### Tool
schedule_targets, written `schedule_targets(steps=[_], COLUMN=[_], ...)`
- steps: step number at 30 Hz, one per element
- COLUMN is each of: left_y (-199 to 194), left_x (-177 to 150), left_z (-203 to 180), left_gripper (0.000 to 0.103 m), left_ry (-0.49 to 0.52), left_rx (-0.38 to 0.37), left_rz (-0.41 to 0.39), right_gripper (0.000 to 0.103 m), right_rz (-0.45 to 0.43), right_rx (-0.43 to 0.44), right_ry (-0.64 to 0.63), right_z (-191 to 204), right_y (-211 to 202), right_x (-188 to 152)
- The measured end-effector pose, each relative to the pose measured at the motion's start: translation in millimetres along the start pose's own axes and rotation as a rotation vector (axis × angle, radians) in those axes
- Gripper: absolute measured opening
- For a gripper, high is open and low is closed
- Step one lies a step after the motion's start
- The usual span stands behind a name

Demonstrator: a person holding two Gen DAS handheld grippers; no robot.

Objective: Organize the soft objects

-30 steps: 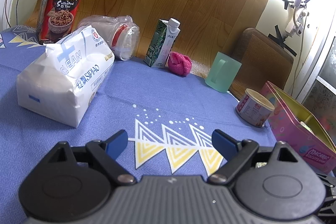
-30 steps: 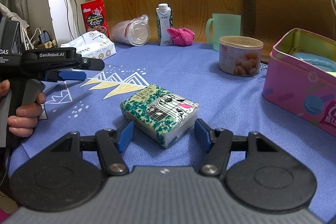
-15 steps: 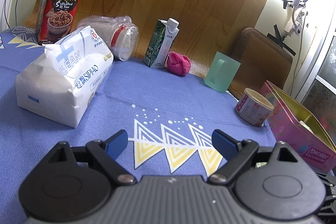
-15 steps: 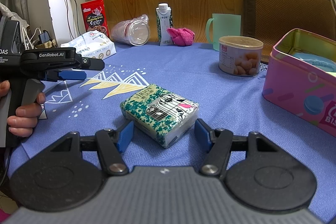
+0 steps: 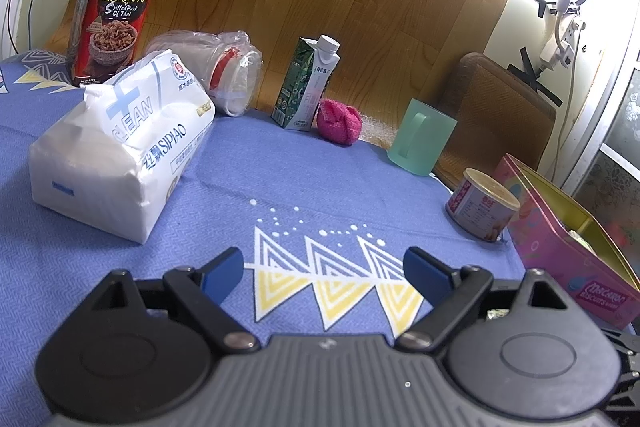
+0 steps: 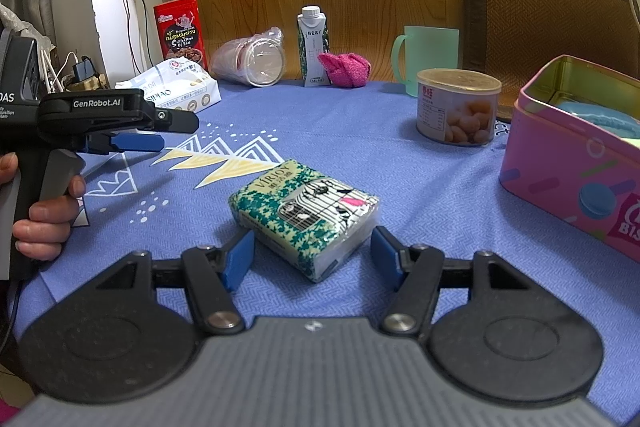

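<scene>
A green-and-white tissue pack (image 6: 306, 211) lies on the blue tablecloth between the blue fingertips of my right gripper (image 6: 314, 255), which is open around its near end without squeezing it. My left gripper (image 5: 324, 275) is open and empty above the cloth; it also shows in the right wrist view (image 6: 136, 143) at the left. A large white tissue bag (image 5: 120, 151) lies to its front left. A pink soft cloth (image 5: 340, 121) sits at the back by the milk carton. The open pink tin (image 6: 568, 163) stands at the right.
At the back stand a red snack box (image 5: 116, 11), a plastic-wrapped cup on its side (image 5: 224, 71), a milk carton (image 5: 308, 87) and a green mug (image 5: 422, 137). A food can (image 6: 456, 107) stands beside the tin. A brown chair back (image 6: 548, 15) is behind the table.
</scene>
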State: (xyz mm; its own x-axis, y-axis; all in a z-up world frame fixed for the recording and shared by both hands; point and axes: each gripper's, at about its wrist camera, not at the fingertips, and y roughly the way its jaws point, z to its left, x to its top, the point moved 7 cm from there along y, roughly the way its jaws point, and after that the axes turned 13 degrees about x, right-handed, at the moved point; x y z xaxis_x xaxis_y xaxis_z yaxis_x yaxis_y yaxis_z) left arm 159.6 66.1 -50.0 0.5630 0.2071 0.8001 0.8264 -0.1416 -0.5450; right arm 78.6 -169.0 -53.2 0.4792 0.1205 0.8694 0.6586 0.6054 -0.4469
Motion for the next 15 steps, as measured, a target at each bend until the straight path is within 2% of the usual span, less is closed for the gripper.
schedule_targets(steps=[15], left_y=[-0.3], left_x=[-0.2], left_z=[-1.1], left_gripper=[0.09], left_ry=[0.002], left_rx=[0.001], left_rz=[0.0], right_gripper=[0.069], right_rz=[0.0], right_rx=[-0.002], right_ry=[0.001], right_z=[0.5], right_y=[0.2], right_x=[0.0])
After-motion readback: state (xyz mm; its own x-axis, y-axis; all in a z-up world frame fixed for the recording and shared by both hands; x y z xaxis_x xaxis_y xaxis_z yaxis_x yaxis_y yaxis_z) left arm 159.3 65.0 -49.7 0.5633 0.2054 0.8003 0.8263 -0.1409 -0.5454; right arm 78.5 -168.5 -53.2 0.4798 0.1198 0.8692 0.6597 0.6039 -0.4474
